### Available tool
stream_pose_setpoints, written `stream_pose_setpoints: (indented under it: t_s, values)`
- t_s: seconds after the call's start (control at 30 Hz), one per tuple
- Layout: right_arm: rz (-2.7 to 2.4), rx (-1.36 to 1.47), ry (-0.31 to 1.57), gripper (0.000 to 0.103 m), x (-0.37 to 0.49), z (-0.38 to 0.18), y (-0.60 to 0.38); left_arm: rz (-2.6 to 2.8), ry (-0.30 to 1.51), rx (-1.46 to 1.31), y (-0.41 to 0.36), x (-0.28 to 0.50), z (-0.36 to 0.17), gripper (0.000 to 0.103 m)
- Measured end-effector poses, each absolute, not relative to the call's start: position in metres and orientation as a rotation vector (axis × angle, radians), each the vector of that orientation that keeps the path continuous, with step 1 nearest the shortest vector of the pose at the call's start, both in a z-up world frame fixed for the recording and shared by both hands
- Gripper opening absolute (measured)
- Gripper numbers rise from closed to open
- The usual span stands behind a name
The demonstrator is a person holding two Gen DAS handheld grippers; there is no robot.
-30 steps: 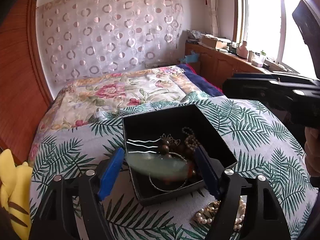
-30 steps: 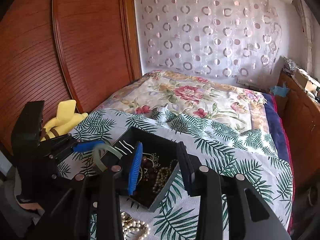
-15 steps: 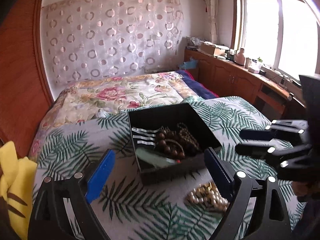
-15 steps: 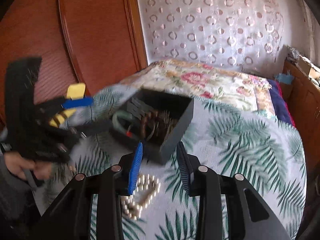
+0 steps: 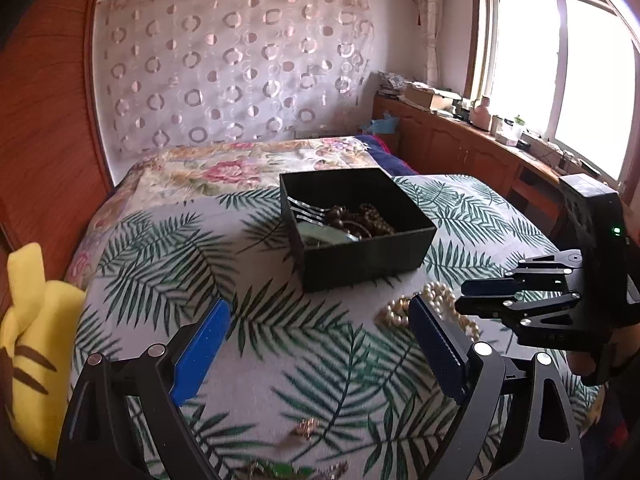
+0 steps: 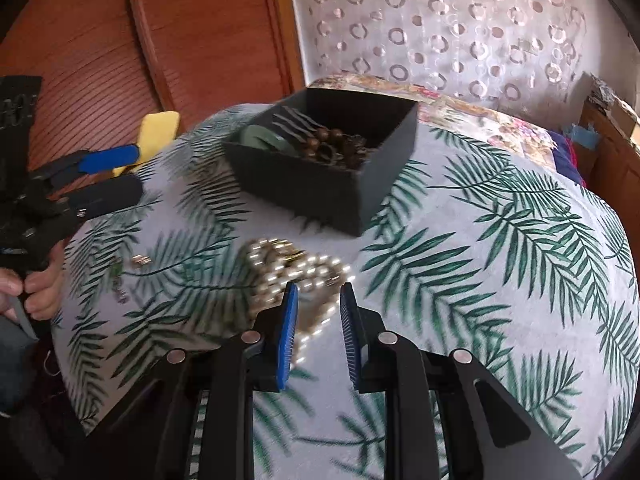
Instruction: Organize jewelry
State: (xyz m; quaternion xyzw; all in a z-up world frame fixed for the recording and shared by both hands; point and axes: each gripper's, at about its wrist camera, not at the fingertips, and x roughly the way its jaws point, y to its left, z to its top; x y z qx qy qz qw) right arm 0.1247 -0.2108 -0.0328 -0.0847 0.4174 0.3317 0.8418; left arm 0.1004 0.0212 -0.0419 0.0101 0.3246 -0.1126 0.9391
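Observation:
A black open box (image 5: 360, 264) sits on the palm-leaf bedspread. It holds a green bangle (image 5: 324, 234), brown beads and silver hairpins. A pearl necklace (image 6: 280, 264) lies in a heap in front of the box. My right gripper (image 6: 319, 292) hangs low over the near end of the heap. Its jaws are closing, with pearls showing between the blue pads, and no pad visibly presses on them. My left gripper (image 5: 319, 306) stands wide open and empty, well back from the box. From the left wrist view, the right gripper (image 5: 464, 300) reaches in beside the pearls (image 5: 432, 300).
Small loose jewelry pieces (image 6: 140, 260) lie on the spread left of the pearls, and more (image 5: 304, 428) lie under my left gripper. A yellow plush toy (image 5: 36, 320) rests at the bed's left edge by the wooden wardrobe. A floral quilt lies behind the box.
My left gripper let the green bangle drop into the box, opened wide and pulled back. My right gripper came down over the pearl necklace and its jaws narrowed.

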Motion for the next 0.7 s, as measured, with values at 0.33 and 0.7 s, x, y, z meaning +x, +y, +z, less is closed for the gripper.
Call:
stream_pose_setpoints:
  t_s: [0.33,0.7]
  values:
    - [0.684,-0.261,0.894,0.028,0.115,-0.042,-0.208,-0.227,0.665,0.014,0.029,0.086,-0.044,0.087]
    - [0.703,-0.28,0.815,0.008,0.104,-0.019,-0.207,-0.238,0.679,0.018,0.024,0.086,-0.05,0.087]
